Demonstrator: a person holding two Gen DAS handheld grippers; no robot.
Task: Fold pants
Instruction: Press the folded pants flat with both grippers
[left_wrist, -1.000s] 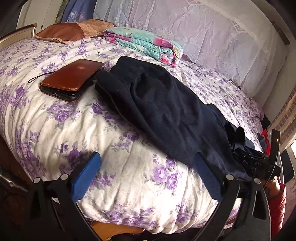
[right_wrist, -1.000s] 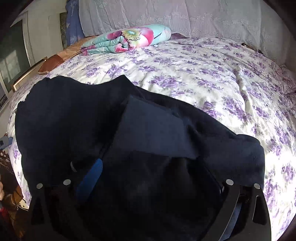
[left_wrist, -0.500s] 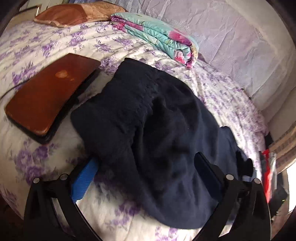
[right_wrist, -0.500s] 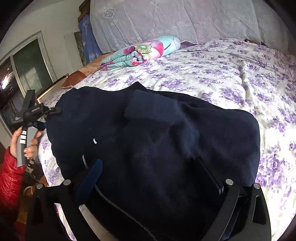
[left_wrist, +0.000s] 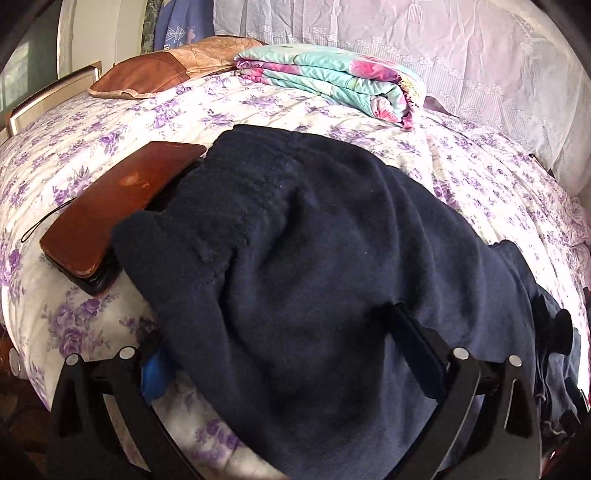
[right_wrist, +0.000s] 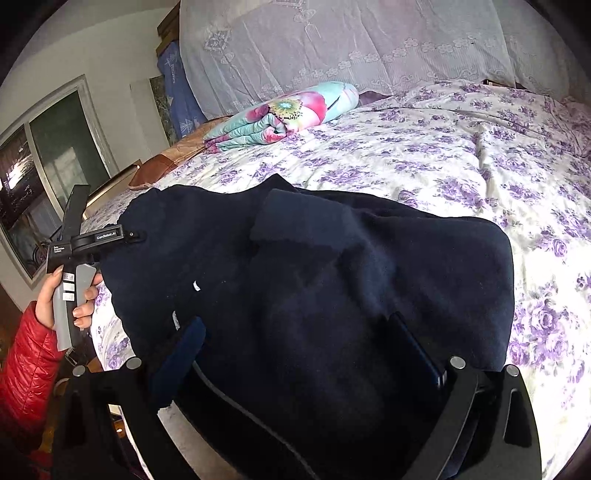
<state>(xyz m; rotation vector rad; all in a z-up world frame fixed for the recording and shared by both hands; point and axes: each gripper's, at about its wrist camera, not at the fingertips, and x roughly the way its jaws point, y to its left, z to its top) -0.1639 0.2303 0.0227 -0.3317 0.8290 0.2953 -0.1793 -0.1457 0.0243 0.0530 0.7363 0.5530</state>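
Observation:
Dark navy fleece pants lie bunched on the bed near its front edge, waistband toward the brown case. My left gripper is open, its jaws wide apart on either side of the cloth, the left blue pad on the sheet. In the right wrist view the pants fill the middle, with one layer folded over on top. My right gripper is open, its fingers spread with cloth between and over them. The left gripper's handle shows at the pants' far left.
A bed with a purple-flowered sheet. A brown leather case lies touching the pants' left side. A folded floral quilt and a brown pillow lie at the head. A window is at the left.
The left gripper has moved in from the bed's edge over the pants, which now lie between its jaws. The right gripper has pulled back and risen; the pants are more gathered.

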